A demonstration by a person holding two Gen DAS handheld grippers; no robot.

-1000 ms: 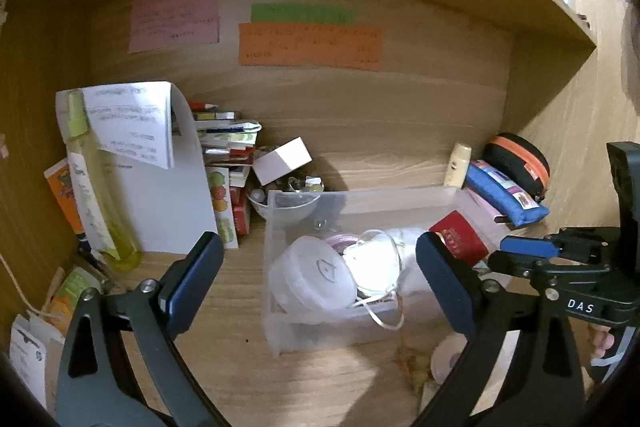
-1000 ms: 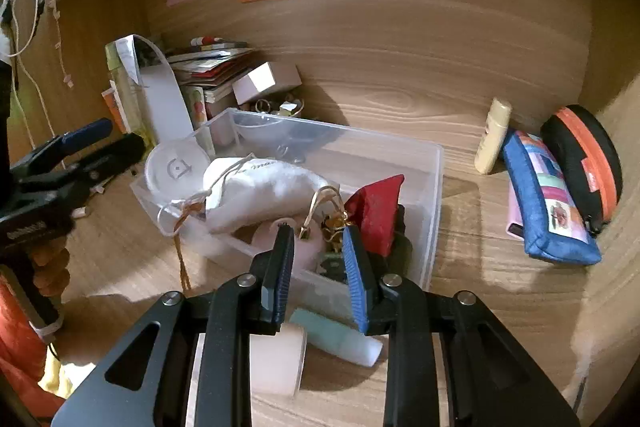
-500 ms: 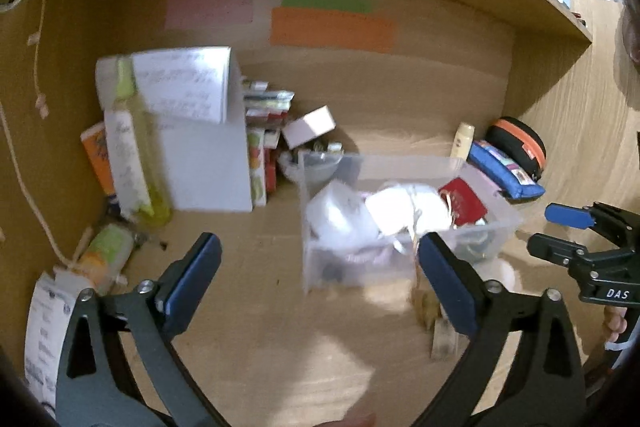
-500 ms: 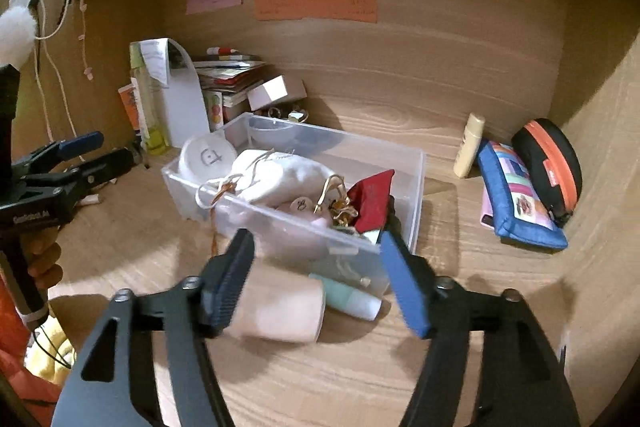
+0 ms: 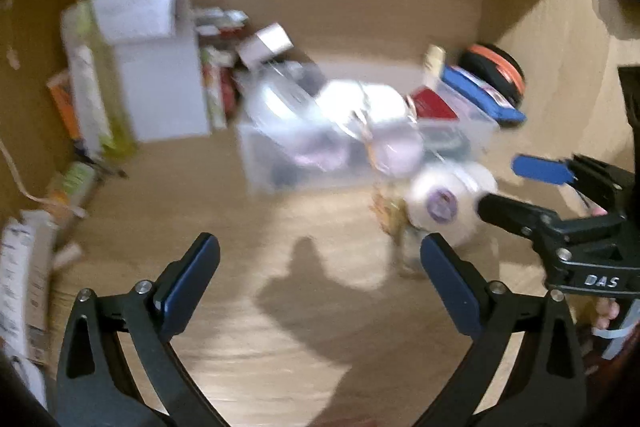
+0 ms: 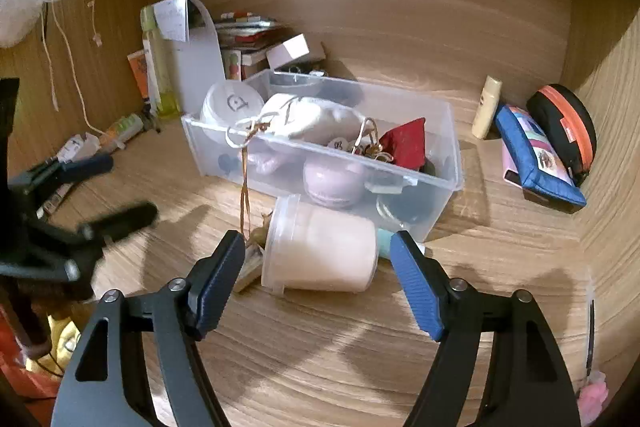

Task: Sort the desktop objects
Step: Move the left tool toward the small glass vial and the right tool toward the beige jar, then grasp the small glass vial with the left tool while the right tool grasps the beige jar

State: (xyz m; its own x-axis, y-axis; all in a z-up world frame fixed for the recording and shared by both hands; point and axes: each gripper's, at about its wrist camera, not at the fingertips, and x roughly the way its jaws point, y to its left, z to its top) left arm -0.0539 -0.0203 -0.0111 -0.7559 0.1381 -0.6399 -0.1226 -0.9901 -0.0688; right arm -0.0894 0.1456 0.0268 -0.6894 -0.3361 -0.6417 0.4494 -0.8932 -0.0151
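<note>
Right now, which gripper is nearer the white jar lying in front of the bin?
Right. The right gripper has its open jaws just short of the jar, straddling it. The left gripper sits farther back, the jar off to its right.

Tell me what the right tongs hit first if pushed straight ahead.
Most likely the pale pink cylindrical plastic tub lying on its side, directly between the open right tongs, with the clear plastic bin behind.
</note>
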